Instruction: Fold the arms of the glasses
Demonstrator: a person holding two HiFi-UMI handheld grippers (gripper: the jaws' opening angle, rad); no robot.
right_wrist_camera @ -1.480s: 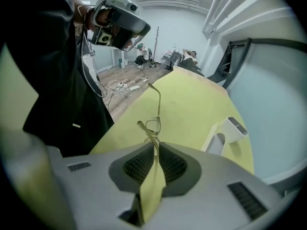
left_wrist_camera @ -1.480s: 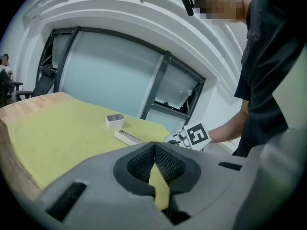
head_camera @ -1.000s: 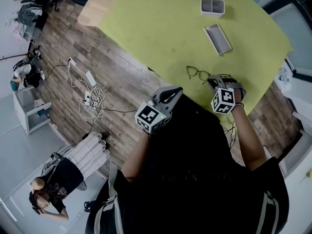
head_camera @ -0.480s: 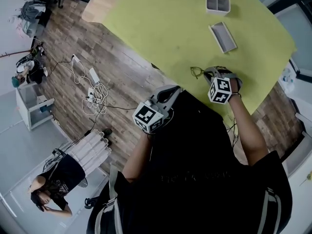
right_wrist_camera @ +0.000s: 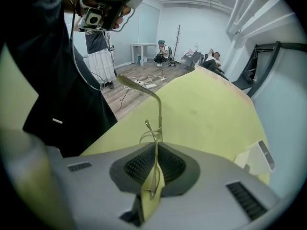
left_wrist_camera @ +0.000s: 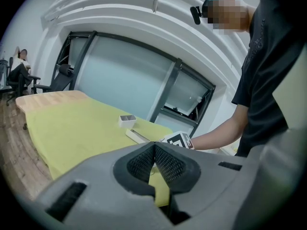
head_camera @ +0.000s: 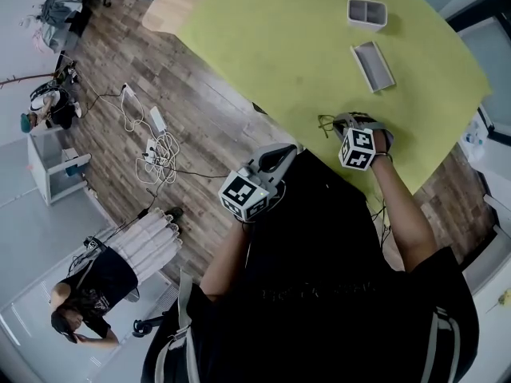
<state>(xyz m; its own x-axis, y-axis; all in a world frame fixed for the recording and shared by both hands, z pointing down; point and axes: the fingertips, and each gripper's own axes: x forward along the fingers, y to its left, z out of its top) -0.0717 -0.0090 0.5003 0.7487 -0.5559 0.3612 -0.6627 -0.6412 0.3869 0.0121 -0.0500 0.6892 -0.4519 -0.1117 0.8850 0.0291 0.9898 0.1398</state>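
Note:
The thin metal-framed glasses [head_camera: 326, 124] are at the near edge of the yellow-green table [head_camera: 271, 38]. My right gripper [head_camera: 341, 125] is on them. In the right gripper view its jaws [right_wrist_camera: 154, 170] are shut on the frame, and one arm of the glasses [right_wrist_camera: 159, 107] stands out ahead of them, curving off to the left. My left gripper [head_camera: 285, 152] hangs off the table's near edge, close to my body. It is shut [left_wrist_camera: 154, 161] with nothing in it.
A long white tray [head_camera: 373, 65] and a small white two-compartment box [head_camera: 367, 12] lie farther back on the table. Cables and a power strip [head_camera: 156, 146] lie on the wooden floor to the left. People sit or stand beyond.
My right gripper has moved left to the glasses and shut on their frame; a second ago they lay apart from it. The left gripper has barely moved.

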